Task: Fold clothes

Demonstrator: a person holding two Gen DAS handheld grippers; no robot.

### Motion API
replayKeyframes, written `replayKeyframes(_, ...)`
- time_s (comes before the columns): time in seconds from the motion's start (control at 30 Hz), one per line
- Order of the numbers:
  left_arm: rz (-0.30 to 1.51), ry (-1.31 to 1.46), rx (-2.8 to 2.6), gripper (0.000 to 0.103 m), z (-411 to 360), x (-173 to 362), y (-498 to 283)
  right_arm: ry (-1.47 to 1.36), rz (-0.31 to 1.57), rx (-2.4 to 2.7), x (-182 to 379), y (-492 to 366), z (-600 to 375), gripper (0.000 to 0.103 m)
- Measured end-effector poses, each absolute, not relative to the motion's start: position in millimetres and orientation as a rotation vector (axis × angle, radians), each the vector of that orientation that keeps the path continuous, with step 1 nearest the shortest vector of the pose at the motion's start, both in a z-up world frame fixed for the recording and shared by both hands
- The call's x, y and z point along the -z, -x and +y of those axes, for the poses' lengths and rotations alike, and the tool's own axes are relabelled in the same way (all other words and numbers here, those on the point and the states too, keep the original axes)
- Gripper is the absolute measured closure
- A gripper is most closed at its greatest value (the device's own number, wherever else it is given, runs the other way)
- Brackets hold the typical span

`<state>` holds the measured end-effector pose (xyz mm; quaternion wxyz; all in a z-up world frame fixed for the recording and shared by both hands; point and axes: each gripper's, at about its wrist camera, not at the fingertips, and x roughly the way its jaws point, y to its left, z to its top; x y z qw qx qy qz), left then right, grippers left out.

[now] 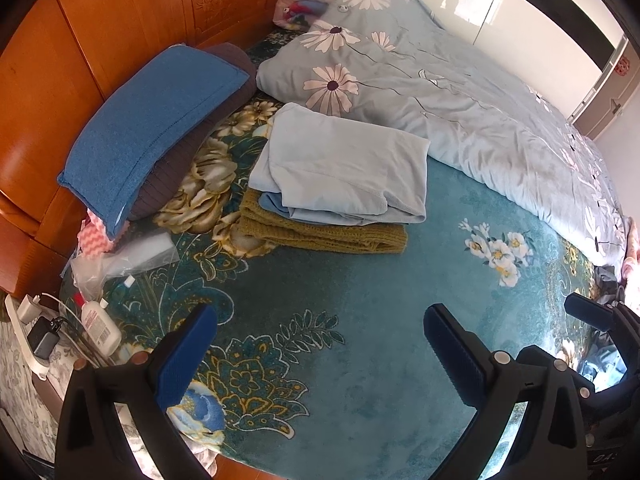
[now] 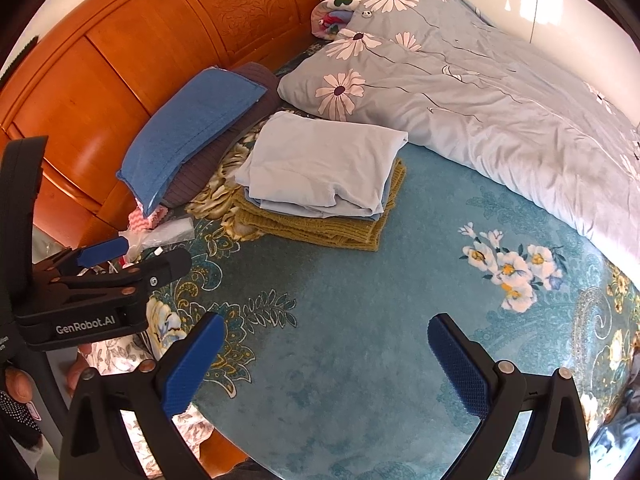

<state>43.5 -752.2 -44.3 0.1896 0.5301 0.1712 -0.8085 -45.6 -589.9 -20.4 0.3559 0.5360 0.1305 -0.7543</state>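
A folded light blue garment (image 1: 340,164) (image 2: 320,160) lies on top of a folded mustard knit (image 1: 320,234) (image 2: 312,230), stacked on the teal floral bedspread (image 1: 360,360) (image 2: 360,300) near the pillows. My left gripper (image 1: 320,352) hovers open over the bare spread, well short of the stack, holding nothing. My right gripper (image 2: 326,364) is also open and holds nothing, at a similar distance from the stack. In the right wrist view the left gripper (image 2: 158,251) appears at the left edge, beside the bed's corner.
A blue pillow (image 1: 152,128) leans on a brown one against the wooden headboard (image 1: 120,12). A pale floral duvet (image 1: 460,92) is bunched along the far side. Plastic bags (image 1: 120,264), a lotion bottle (image 1: 100,326) and a power strip (image 1: 28,340) sit at the left.
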Motion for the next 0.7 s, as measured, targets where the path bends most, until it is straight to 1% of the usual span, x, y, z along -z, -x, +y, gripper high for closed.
replayKeyframes(0.7,0.43,-1.519,2.263,0.0,-754.6,51.3,-39.3,-1.386,0.332,1.935,22.8,49.6,-599.3,0.0)
